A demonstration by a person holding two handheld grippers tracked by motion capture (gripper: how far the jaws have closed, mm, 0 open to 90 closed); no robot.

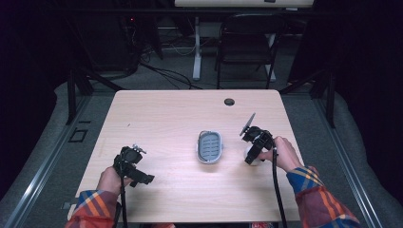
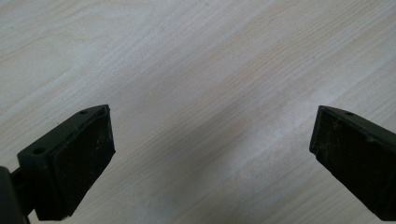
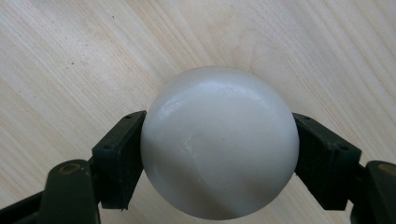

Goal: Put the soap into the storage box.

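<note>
Pale wood lies bare under the left gripper, whose jaws stand wide apart and hold nothing. The tray lies between the hands, long axis pointing away from the person. To its right, the right gripper clenches a white ball, probably just above the table; the tray is left of it, near.

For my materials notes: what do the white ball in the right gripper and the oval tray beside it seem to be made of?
White ball: smooth, glossy, faintly translucent with soft highlights; probably plastic or polished stone. Oval tray: pale rim around a grey ribbed inside, matte; probably plastic, too small to be sure.
</note>
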